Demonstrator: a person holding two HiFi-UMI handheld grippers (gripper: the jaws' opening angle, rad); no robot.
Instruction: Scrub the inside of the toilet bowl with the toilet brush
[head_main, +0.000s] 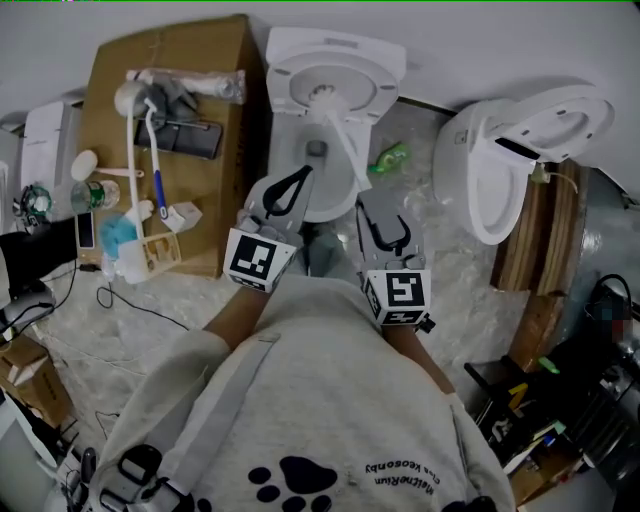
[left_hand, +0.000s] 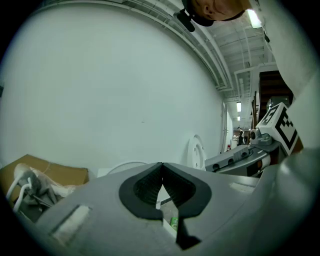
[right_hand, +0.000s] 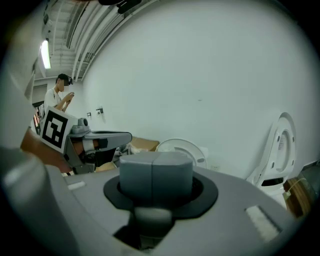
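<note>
The white toilet (head_main: 300, 75) stands against the wall with its lid up, and its bowl (head_main: 335, 195) lies just beyond both grippers. A thin white rod (head_main: 345, 145) slants across the bowl, its near end close to my right gripper's tip; I cannot tell whether it is held. My left gripper (head_main: 297, 178) hangs over the bowl's near left rim, shut and empty, its pads (left_hand: 150, 186) meeting at the tip. My right gripper (head_main: 372, 212) is shut too, its fingertips (right_hand: 172, 175) pressed together. The right gripper view shows the raised lid (right_hand: 181, 148).
A cardboard sheet (head_main: 215, 60) left of the toilet carries a white long-handled brush (head_main: 131, 150), a blue-handled tool (head_main: 159, 185), a bottle (head_main: 95, 194) and a phone (head_main: 188, 139). A second toilet (head_main: 510, 160) lies tipped at the right. Cables and boxes crowd the floor edges.
</note>
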